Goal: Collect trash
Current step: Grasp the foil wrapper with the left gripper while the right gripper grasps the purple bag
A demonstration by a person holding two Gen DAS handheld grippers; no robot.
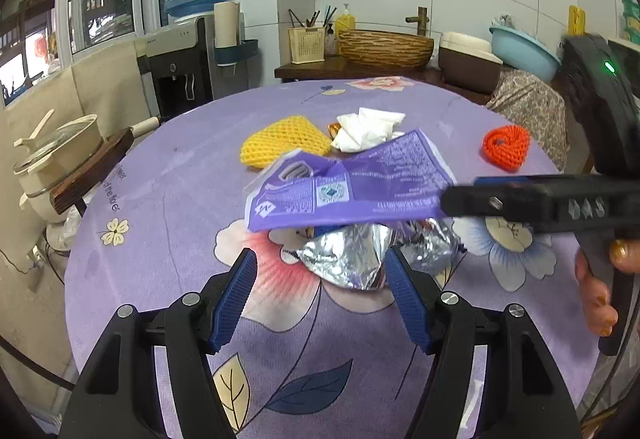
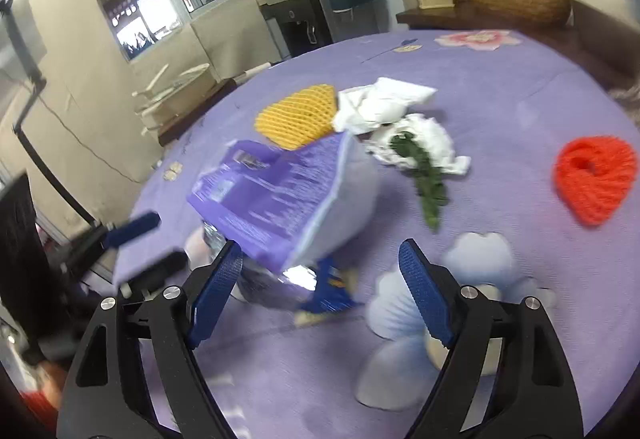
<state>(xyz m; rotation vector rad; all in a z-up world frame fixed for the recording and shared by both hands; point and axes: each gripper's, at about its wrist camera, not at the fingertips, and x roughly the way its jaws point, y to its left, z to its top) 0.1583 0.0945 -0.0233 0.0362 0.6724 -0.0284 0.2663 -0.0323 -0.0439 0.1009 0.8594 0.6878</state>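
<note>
A purple snack bag (image 1: pixel 348 187) (image 2: pixel 280 195) lies on crumpled silver foil (image 1: pixel 352 259) in the middle of the purple floral table (image 1: pixel 160 239). My left gripper (image 1: pixel 320 279) is open, its blue pads on either side of the foil. My right gripper (image 2: pixel 320 267) is open just short of the bag; in the left wrist view it comes in from the right with its tip (image 1: pixel 452 199) by the bag's edge. A yellow foam net (image 1: pixel 284 145) (image 2: pixel 296 115), white tissues (image 1: pixel 368 129) (image 2: pixel 384 103), a green leaf on tissue (image 2: pixel 424 167) and a red foam net (image 1: pixel 506 147) (image 2: pixel 594 179) lie behind.
A pot on a wooden board (image 1: pixel 60 159) sits at the table's left edge. A water dispenser (image 1: pixel 188 51) and a counter with a woven basket (image 1: pixel 384 47) stand beyond the table. A blue wrapper scrap (image 2: pixel 328 291) lies by the foil.
</note>
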